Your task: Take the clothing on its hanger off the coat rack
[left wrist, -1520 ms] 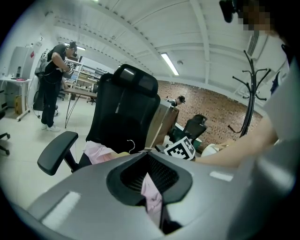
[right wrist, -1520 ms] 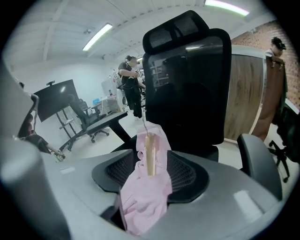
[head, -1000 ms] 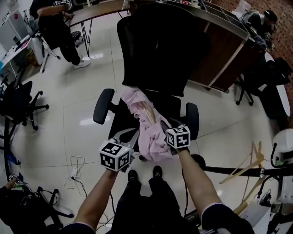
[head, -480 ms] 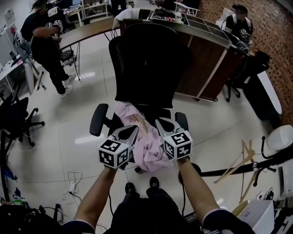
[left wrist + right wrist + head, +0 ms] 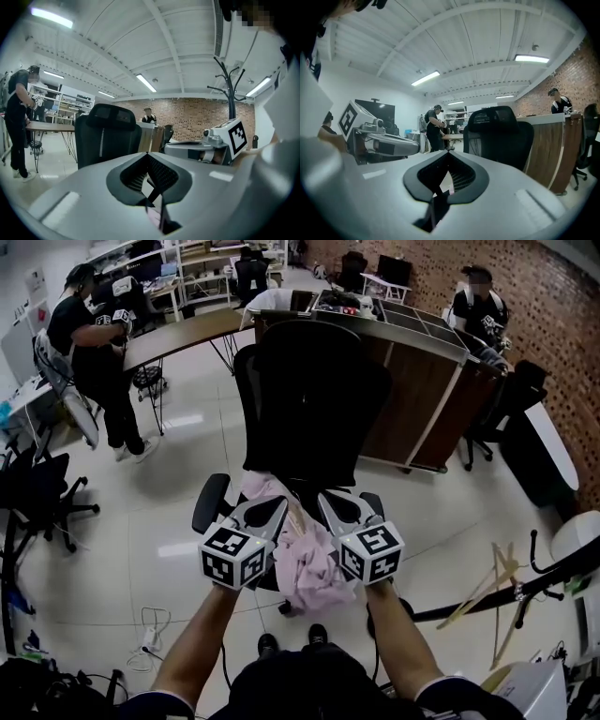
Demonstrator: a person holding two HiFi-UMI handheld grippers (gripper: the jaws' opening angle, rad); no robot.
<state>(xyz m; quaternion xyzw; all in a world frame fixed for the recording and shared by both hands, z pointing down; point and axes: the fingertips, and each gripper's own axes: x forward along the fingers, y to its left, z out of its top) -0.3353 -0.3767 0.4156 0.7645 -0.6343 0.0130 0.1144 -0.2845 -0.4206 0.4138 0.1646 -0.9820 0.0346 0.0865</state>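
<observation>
You have both grippers raised in front of you at twelve o'clock, side by side over the seat of a black office chair [image 5: 314, 399]. The pink clothing [image 5: 314, 568] hangs bunched between and below them, its upper end draped toward the chair's seat at eleven o'clock. A tan strip that looks like the wooden hanger [image 5: 298, 521] shows in the fabric between the two grippers.

Your left gripper [image 5: 274, 510] has its jaws pinched together, with a sliver of pink fabric caught at their tips. Your right gripper [image 5: 328, 502] is also clamped narrow, and a thin edge of pale pink shows between its jaws.

The coat rack [image 5: 230, 89] stands upright and black at one o'clock in the left gripper view, well apart from the clothing. Behind the chair, a long brown bench [image 5: 412, 381] runs off toward two o'clock. One person [image 5: 94, 362] stands at ten o'clock by a desk; another [image 5: 478, 301] is at one o'clock beyond the bench. Loose wooden hangers [image 5: 502, 582] show at four o'clock.
</observation>
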